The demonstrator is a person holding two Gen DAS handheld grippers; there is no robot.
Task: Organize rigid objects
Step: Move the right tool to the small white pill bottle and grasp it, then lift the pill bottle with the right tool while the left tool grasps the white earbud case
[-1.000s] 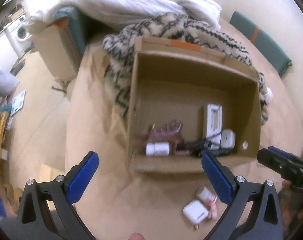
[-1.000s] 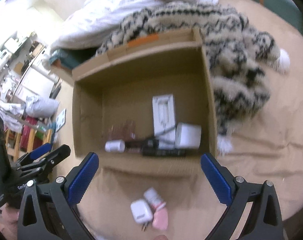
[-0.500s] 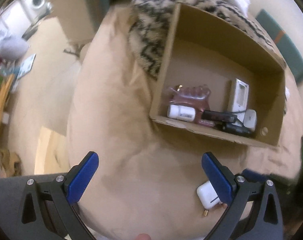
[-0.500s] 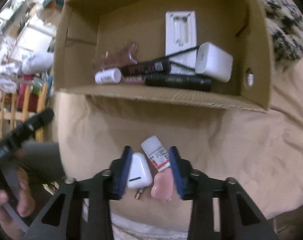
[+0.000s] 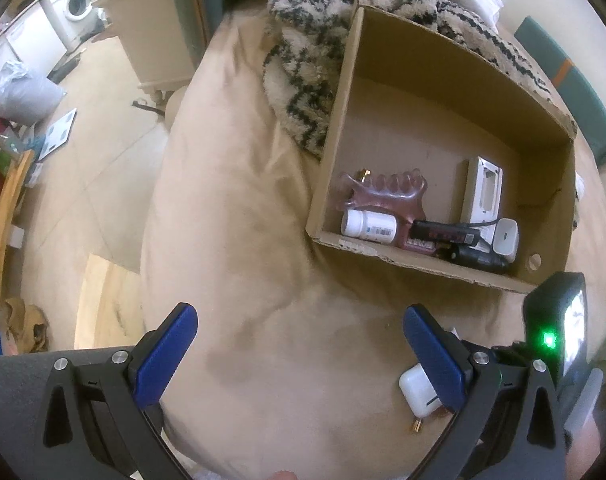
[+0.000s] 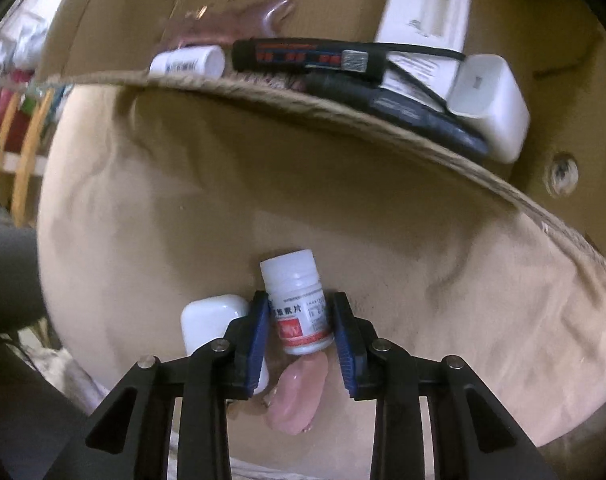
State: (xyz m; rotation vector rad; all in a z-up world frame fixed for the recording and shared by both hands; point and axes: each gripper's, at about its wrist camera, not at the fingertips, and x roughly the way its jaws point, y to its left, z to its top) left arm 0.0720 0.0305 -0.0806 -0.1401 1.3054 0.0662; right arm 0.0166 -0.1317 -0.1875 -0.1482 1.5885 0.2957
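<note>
My right gripper (image 6: 301, 326) is shut on a small white pill bottle (image 6: 297, 304) with a red label, low over the tan cloth. A white charger (image 6: 207, 324) lies against its left finger and a pink item (image 6: 297, 396) lies under it. The cardboard box (image 5: 431, 264) stands just beyond and holds another pill bottle (image 5: 369, 225), a pink toe separator (image 5: 383, 196), black sticks (image 5: 447, 234), a white holder (image 5: 485, 190) and a white adapter (image 5: 505, 238). My left gripper (image 5: 299, 344) is open and empty over the cloth, left of the white charger (image 5: 419, 392).
A black-and-white fuzzy blanket (image 5: 307, 56) lies behind and left of the box. The cloth-covered surface drops off at the left to the floor (image 5: 83, 120), with a washing machine (image 5: 75, 4) far off. The right gripper's body (image 5: 555, 320) shows at the left view's right edge.
My right gripper has dropped down to the loose items in front of the box and closed on the pill bottle. My left gripper has swung left and stayed open.
</note>
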